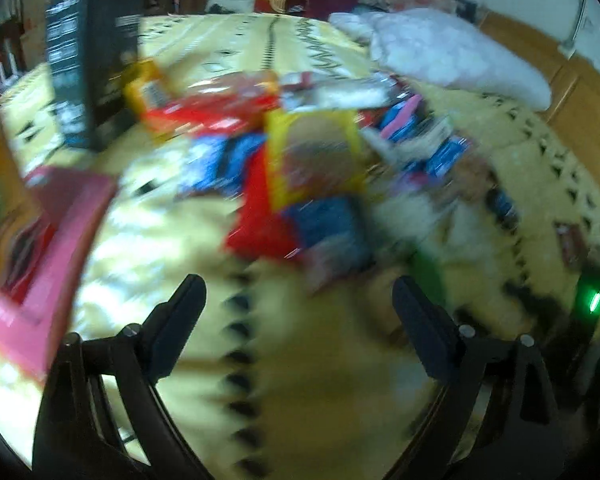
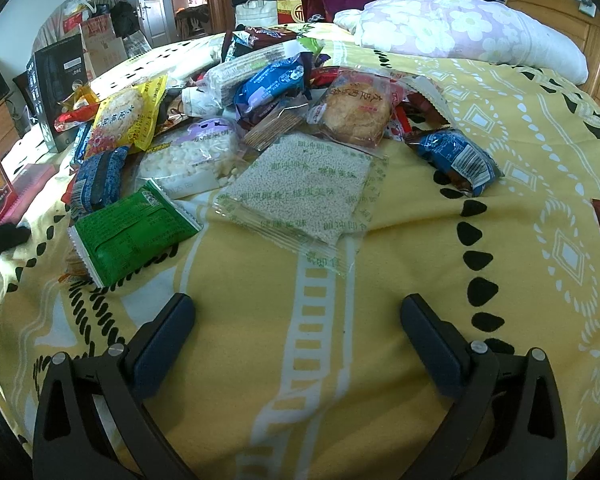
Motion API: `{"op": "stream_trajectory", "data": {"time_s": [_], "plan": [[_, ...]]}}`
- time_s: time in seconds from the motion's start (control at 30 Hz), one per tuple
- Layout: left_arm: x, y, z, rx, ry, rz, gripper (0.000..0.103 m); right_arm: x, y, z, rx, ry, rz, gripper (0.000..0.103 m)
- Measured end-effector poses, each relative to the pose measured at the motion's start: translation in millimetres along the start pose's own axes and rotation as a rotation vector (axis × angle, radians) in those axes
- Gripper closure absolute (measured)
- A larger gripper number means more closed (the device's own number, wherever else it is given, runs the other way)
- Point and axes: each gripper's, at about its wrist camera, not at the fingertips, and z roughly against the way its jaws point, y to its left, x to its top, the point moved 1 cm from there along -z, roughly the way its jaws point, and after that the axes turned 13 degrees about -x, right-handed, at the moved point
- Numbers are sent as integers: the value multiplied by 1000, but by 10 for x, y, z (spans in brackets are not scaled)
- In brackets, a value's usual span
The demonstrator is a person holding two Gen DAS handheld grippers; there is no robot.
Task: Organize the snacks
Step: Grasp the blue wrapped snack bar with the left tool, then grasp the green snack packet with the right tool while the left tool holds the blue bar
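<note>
right wrist view: right gripper stood wide apart w/ nothing between its fingers, low over the bare yellow bedspread near the bed's front edge. the snack pile lay straight ahead, toward the bed's middle. nearest item was the clear grain packet, dead ahead of the gap, flat, a rough square set corner-on, so no clear long axis. green packet lay ahead-left, long axis running left-right, slightly skewed. blue packet sat ahead-right, apart from the pile. left wrist view (heavily blurred): left gripper also spread wide and empty; pile farther ahead of it, pink box at bed's left edge. judged: right gripper nearer to the grain packet; a straight advance would meet it.
</note>
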Motion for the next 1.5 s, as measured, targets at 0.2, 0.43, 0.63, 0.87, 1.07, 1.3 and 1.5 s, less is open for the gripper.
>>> {"op": "stream_trajectory", "data": {"time_s": [0.2, 0.43, 0.63, 0.87, 1.07, 1.3, 1.5], "plan": [[145, -91, -519, 43, 98, 5, 29, 11, 2, -10, 2, -1, -2, 0], [75, -61, -395, 80, 108, -45, 55, 12, -1, -17, 2, -2, -3, 0], [-89, 90, 103, 81, 65, -74, 55, 18, 4, -18, 1, -5, -3, 0], [-342, 337, 11, 91, 110, -48, 55, 55, -66, 140, 71, 28, -48, 0], [-345, 362, 33, 74, 83, -27, 55, 287, -35, 589, 335, 30, -271, 1], [-420, 379, 93, 58, 88, -25, 55, 532, 305, 83, 444, 237, -409, 24], [-433, 405, 95, 37, 82, -21, 55, 427, 492, -87, 370, 256, -370, 38]]}}
